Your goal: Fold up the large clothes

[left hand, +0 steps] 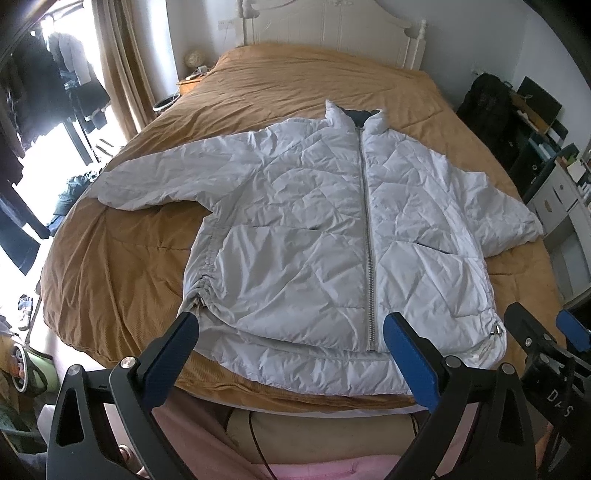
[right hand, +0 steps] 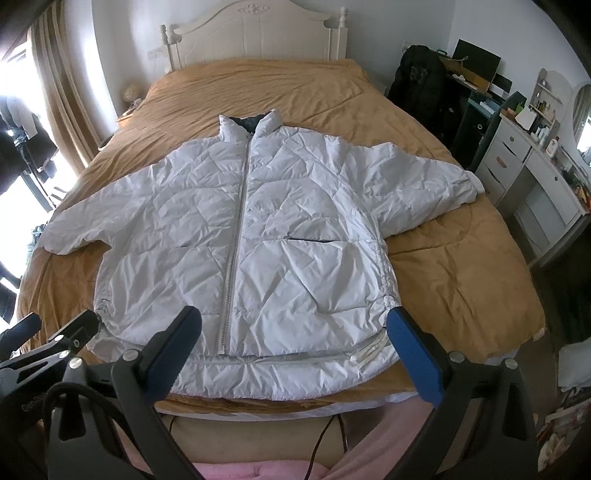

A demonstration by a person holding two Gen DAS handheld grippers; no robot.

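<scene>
Fingers (left hand: 173, 354) of both grippers: spread wide, grasping nothing, hovering over the near hem. Bed (right hand: 461, 280): carrying a white puffer jacket (right hand: 236, 229), lying zipped, sleeves outstretched. Zipper (left hand: 369, 236): running centre. Risk: slick padded fabric slipping from a shallow pinch, folds springing open.

A white quilted zip-front puffer jacket (left hand: 332, 236) lies flat and front-up on the tan bedspread (left hand: 280, 77) of a bed, collar toward the white wooden headboard (right hand: 255, 33) behind it, hem at the near edge, one sleeve spread out to each side. The left gripper (left hand: 291, 332) hangs just before the hem with its spread fingers astride the lower end of the zip, and the right gripper (right hand: 295, 325) hangs beside it over the hem's right half. A white dressing table with drawers (right hand: 535, 166) stands right of the bed, brown curtains (right hand: 59, 85) to its left.
</scene>
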